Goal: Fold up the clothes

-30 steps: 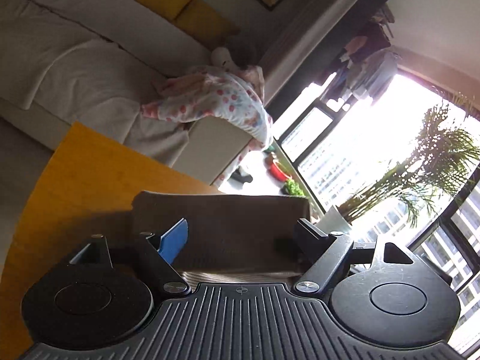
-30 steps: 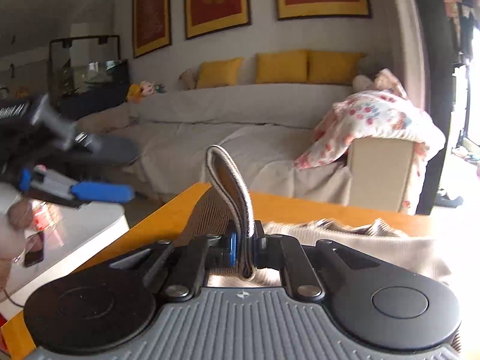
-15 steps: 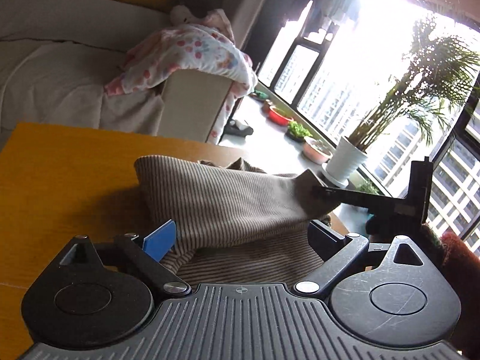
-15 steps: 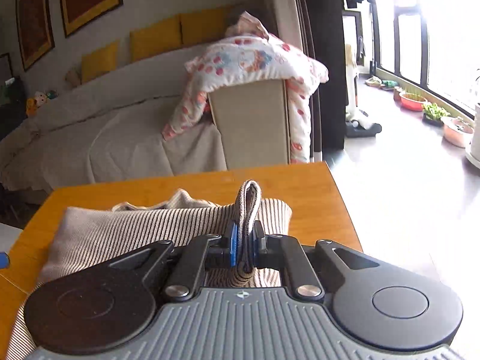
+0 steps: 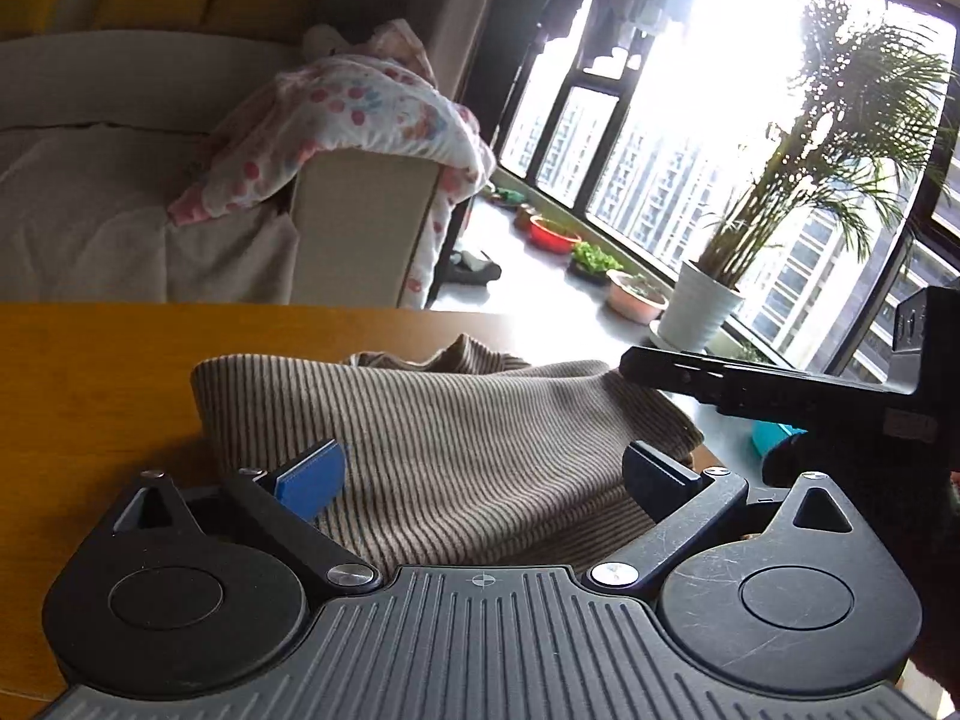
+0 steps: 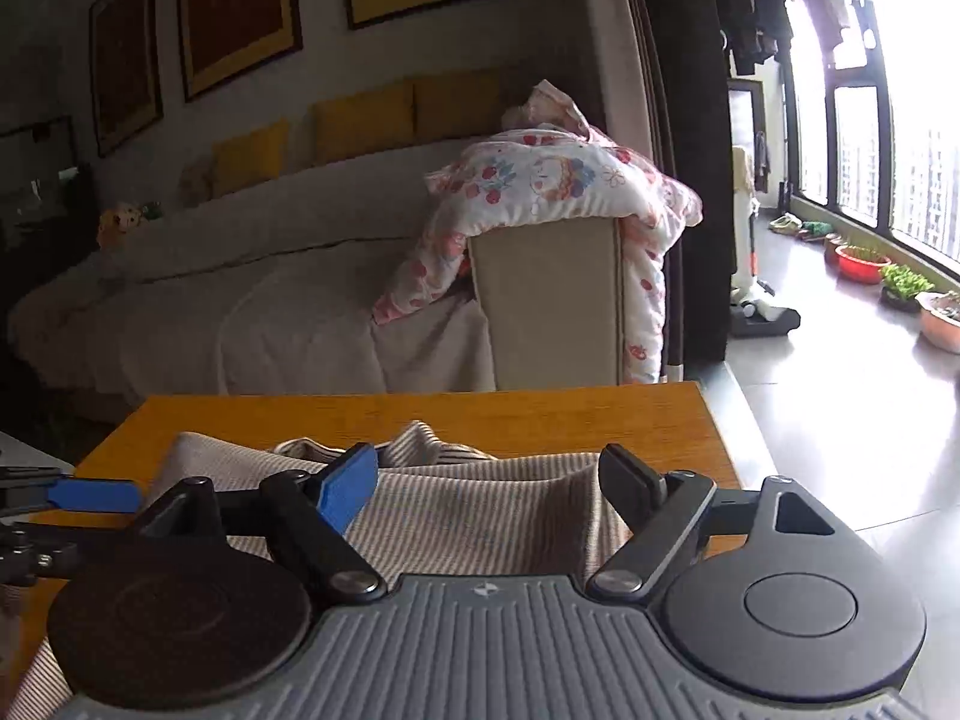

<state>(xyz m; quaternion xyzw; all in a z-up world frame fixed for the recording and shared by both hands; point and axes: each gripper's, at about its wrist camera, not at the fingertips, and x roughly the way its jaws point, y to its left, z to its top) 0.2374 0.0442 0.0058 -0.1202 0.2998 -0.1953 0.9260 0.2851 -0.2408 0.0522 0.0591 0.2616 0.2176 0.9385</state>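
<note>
A beige and brown striped knit garment (image 5: 444, 438) lies folded on the orange wooden table (image 5: 90, 384); it also shows in the right wrist view (image 6: 480, 510). My left gripper (image 5: 486, 474) is open and empty, just above the garment's near part. My right gripper (image 6: 489, 480) is open and empty over the garment's right end. In the left wrist view the right gripper's dark finger (image 5: 720, 378) reaches to the garment's far right corner. In the right wrist view the left gripper's blue pad (image 6: 96, 495) shows at the left edge.
A grey sofa (image 6: 240, 312) with yellow cushions stands beyond the table, a floral blanket (image 6: 552, 180) draped over its arm. Large windows, a potted palm (image 5: 708, 300) and bowls of plants line the floor at right. The table's right edge (image 6: 720, 438) is close.
My right gripper has opened and let go of the garment's folded edge, which now lies flat. My left gripper has stayed open and swung toward the window, over the garment.
</note>
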